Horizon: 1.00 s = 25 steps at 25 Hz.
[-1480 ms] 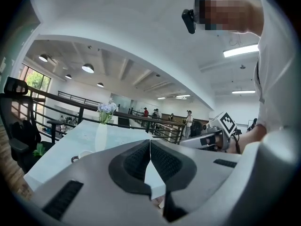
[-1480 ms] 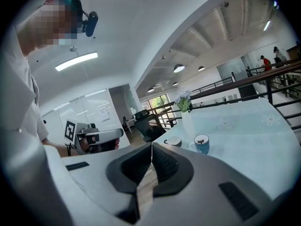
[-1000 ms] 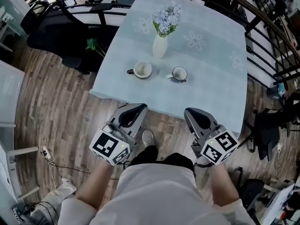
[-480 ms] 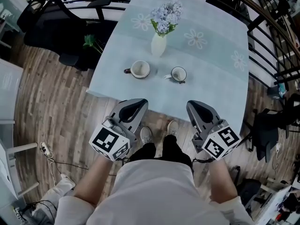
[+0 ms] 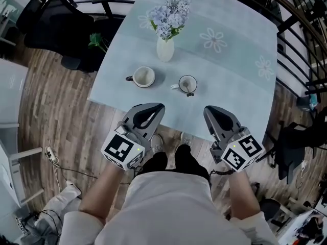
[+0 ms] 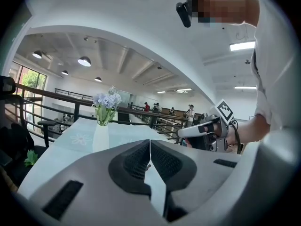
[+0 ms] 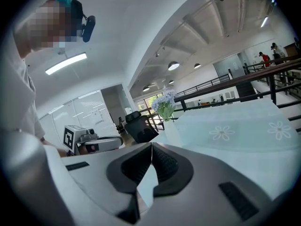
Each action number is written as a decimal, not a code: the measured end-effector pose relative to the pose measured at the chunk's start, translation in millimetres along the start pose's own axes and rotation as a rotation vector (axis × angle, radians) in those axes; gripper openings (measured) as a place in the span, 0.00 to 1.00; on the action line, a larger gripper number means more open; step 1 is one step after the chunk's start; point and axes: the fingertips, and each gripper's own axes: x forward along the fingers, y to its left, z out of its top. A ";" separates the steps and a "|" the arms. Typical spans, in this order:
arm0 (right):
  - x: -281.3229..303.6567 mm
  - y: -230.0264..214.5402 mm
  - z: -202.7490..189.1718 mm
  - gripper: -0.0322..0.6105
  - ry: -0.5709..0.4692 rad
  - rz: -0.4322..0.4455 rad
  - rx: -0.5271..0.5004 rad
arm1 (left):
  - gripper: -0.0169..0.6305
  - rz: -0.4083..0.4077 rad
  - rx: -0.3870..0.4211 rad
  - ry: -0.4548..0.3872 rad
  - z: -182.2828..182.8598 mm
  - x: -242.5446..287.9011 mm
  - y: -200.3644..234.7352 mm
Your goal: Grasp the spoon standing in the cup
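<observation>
On the pale blue tablecloth a white cup [image 5: 187, 80] holds a spoon [image 5: 189, 89], handle toward the near side. A second white cup [image 5: 143, 77], empty, sits to its left. My left gripper [image 5: 155, 108] hovers at the table's near edge, short of the empty cup, jaws shut with nothing between them [image 6: 150, 144]. My right gripper [image 5: 212, 110] hovers at the same edge, just right of and nearer than the cup with the spoon, also shut and empty [image 7: 151, 147]. Neither cup shows in the gripper views.
A white vase of pale blue flowers [image 5: 164, 49] stands behind the cups. The table [image 5: 240, 93] has black railings on its right and far sides, and a black office chair [image 5: 56, 27] stands at the left. Wooden floor lies below the near edge.
Both grippers have moved forward to the table's near edge, still shut. The person has stepped closer, so the table and cups sit nearer in the head view.
</observation>
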 end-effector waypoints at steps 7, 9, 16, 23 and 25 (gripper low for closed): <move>5.1 -57.9 0.9 0.08 0.034 0.009 0.029 | 0.06 0.005 0.013 0.063 -20.9 52.5 2.0; 7.7 -69.5 -1.5 0.08 0.044 0.014 0.042 | 0.06 0.002 0.021 0.082 -27.9 64.5 2.0; 17.0 -91.6 -15.6 0.08 0.075 0.029 0.085 | 0.14 -0.033 0.061 0.149 -52.3 95.2 -0.7; 21.7 -114.1 -31.6 0.08 0.092 0.017 0.120 | 0.23 -0.071 0.178 0.250 -84.9 115.9 -1.8; 22.0 -117.7 -37.2 0.08 0.098 0.012 0.130 | 0.25 -0.078 0.204 0.275 -94.2 119.8 0.1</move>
